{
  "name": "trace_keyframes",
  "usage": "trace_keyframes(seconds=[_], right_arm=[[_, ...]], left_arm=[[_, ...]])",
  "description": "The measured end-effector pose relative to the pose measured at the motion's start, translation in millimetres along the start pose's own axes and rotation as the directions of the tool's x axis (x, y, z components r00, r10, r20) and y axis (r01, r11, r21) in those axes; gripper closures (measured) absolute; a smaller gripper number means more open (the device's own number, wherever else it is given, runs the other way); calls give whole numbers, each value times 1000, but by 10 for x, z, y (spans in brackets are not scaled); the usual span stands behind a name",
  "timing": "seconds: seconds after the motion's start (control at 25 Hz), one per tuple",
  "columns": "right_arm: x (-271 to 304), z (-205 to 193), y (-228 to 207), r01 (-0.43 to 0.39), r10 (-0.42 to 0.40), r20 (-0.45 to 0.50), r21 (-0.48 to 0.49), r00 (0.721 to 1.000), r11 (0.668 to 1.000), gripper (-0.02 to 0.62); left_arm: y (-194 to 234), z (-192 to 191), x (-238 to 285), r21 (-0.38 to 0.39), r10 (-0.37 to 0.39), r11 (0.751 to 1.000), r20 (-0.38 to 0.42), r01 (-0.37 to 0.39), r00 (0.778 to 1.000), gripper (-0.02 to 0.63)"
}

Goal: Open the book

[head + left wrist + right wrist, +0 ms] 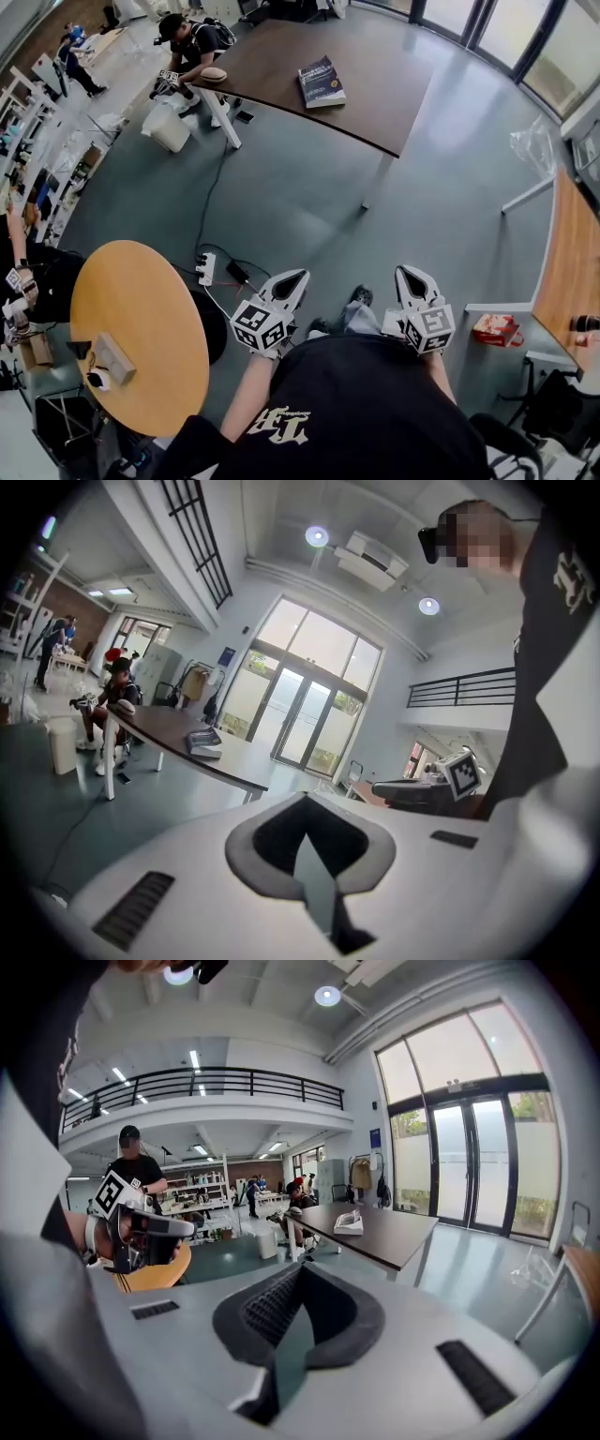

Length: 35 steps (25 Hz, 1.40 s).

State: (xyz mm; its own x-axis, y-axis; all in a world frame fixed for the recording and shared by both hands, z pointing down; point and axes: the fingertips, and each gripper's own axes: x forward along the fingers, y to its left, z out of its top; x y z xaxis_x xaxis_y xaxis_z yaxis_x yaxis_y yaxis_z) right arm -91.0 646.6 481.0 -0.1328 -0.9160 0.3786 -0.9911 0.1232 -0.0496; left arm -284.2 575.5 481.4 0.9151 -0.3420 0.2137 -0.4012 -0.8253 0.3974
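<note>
A round wooden table [141, 319] stands at the far left, with a power strip [206, 268] and loose cables on the grey floor [309, 197] just beyond it. The left gripper [298, 275] hangs at the person's waist, jaws drawn together on nothing, as its own view confirms. Well ahead, across open floor, the book [321, 82] lies flat and closed on a dark curved table [375, 103], near the middle of the top and clear of its edges. A seated person [192, 42] works at that table's far left end, apart from the book. The book looks thick and soft-covered, probably weighty enough to stay put while the cover is lifted. The glossy cover may slip, so the free edge opposite the spine is likely the place to take hold, with the other gripper pinning the spine side. The right gripper [403, 272] is likewise closed and empty at waist height. A red packet [495, 329] sits on a low surface to the right. The walk to the book looks clear, apart from the cables underfoot at the left.
</note>
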Motion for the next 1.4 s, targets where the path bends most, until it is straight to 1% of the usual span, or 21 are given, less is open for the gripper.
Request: trace_keyframes(seconds=[0.16, 0.28, 0.44, 0.64, 0.84, 1.0, 1.2, 1.4], right_arm=[[127, 65, -354, 9, -9, 12, 14, 1000, 1000, 607], [208, 116, -689, 18, -19, 20, 30, 1000, 999, 607], [315, 204, -965, 12, -13, 30, 40, 999, 999, 607], [432, 274, -1220, -14, 13, 37, 46, 999, 999, 607], [604, 337, -1596, -29, 26, 41, 57, 999, 998, 607], [609, 207, -1824, -37, 36, 9, 64, 999, 997, 607], [710, 237, -2147, -44, 41, 43, 59, 998, 997, 607], [790, 277, -2353, -70, 69, 44, 29, 997, 997, 607]], left_arm=[[7, 151, 345, 16, -8, 1000, 0, 8, 1000, 600], [-87, 228, 672, 33, -31, 999, -15, 31, 999, 600], [-204, 312, 981, 50, -47, 998, -30, 49, 998, 600], [-239, 393, 1272, 53, -26, 998, -34, 28, 999, 600], [-167, 546, 1637, 66, 2, 998, -32, 0, 999, 600], [-198, 463, 1786, 48, 35, 998, -42, -33, 999, 600], [-215, 456, 2023, 58, 68, 996, -30, -66, 997, 600], [-282, 445, 2190, 55, 86, 995, -12, -86, 996, 600]])
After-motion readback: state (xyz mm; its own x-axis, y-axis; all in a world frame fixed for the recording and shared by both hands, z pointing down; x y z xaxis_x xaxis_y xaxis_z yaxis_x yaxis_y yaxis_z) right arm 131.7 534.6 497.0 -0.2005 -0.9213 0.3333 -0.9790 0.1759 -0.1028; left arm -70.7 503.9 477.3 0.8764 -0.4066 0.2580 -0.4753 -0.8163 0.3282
